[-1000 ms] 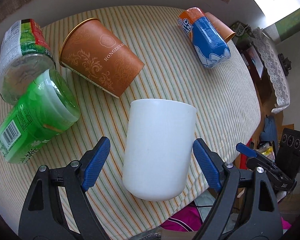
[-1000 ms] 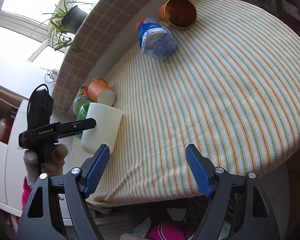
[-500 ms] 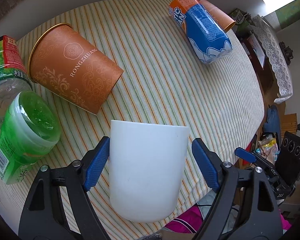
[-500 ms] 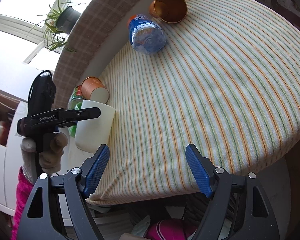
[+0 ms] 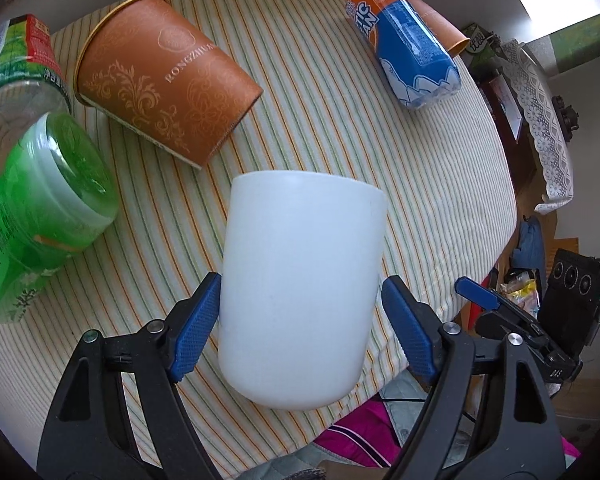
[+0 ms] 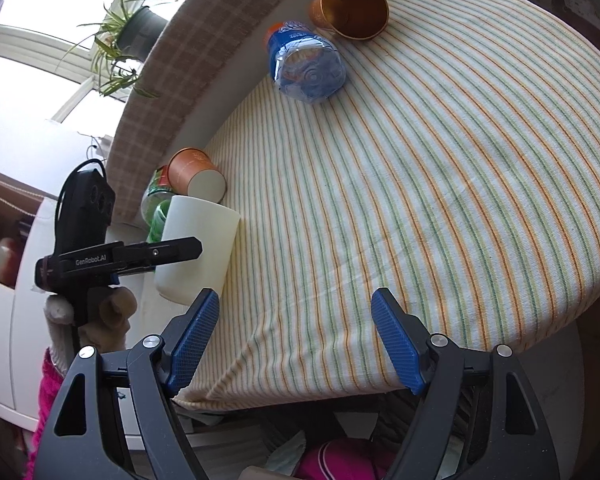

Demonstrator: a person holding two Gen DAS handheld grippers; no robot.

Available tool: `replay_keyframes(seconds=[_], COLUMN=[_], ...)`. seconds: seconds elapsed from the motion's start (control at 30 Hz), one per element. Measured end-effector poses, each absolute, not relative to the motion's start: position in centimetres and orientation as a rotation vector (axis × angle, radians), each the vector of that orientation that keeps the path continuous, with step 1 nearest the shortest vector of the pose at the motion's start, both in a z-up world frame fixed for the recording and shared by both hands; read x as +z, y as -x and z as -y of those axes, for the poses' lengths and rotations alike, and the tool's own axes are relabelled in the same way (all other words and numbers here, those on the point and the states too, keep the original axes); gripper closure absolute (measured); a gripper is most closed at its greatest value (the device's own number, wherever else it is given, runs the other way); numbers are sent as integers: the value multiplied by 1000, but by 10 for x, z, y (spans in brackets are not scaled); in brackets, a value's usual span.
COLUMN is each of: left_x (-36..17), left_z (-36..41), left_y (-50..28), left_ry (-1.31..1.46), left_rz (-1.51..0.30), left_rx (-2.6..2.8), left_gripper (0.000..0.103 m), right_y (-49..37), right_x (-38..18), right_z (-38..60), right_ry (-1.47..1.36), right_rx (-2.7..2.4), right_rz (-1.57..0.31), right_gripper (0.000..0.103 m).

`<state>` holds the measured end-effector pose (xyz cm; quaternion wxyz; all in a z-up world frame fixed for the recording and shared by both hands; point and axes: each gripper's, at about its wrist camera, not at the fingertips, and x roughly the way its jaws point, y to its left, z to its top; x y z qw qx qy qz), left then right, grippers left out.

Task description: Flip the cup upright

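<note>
White cup [image 5: 300, 292] lying on its side near the front edge of the striped tablecloth [image 5: 340, 120], its closed base toward the left gripper [image 5: 300, 332] and its rim pointing away across the table. The left gripper's jaws straddle the cup's lower body: the left blue pad touches, or all but touches, the wall, while the right pad stands just clear of it, so the jaws are open and no grip is made yet. The right gripper [image 6: 294, 340] hangs at the table's near edge with its jaws spread wide and nothing between them; from its view the cup [image 6: 198, 252] appears at the far left, crossed by a finger of the left gripper.

Nearby, all on their sides: a brown paper cup [image 5: 164, 80], a green plastic jar [image 5: 40, 224], a clear jar with a red-and-green label [image 5: 16, 76], a blue-labelled bottle [image 5: 404, 48], and a second brown cup [image 6: 352, 8] behind it.

Handling, as judged: the white cup looks smooth, rigid and thick-walled, probably ceramic or hard plastic, hence slippery and possibly breakable if dropped off the edge. Best held across the mid-body, pads on opposite walls, squeezed firmly before rotating.
</note>
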<state>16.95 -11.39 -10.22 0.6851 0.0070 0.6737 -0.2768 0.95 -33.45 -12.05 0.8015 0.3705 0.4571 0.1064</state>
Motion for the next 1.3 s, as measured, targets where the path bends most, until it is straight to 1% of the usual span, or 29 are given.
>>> replay_keyframes(seconds=[0.3, 0.5, 0.7, 0.93, 1.1, 1.3], left_x=[-81, -58, -52, -63, -63, -62], left_z=[75, 37, 5, -11, -16, -11], left_y=[-144, -99, -43, -6, -3, -3], left_ry=[79, 61, 103, 140, 189, 182], left_rz=[-1419, -1219, -1093, -1024, -992, -973], left_rx=[-616, -474, -375, -266, -245, -242], left_gripper=[20, 20, 20, 20, 20, 20], right_y=[-45, -81, -113, -132, -140, -143], right_x=[-103, -103, -114, -134, -136, -130], right_z=[303, 280, 260, 253, 249, 243], right_ry=[-753, -780, -838, -898, -865, -782], right_rx=[304, 371, 423, 435, 433, 439], right_rz=[-980, -1020, -1092, -1156, -1163, -1134], right_gripper=[25, 25, 25, 25, 25, 26])
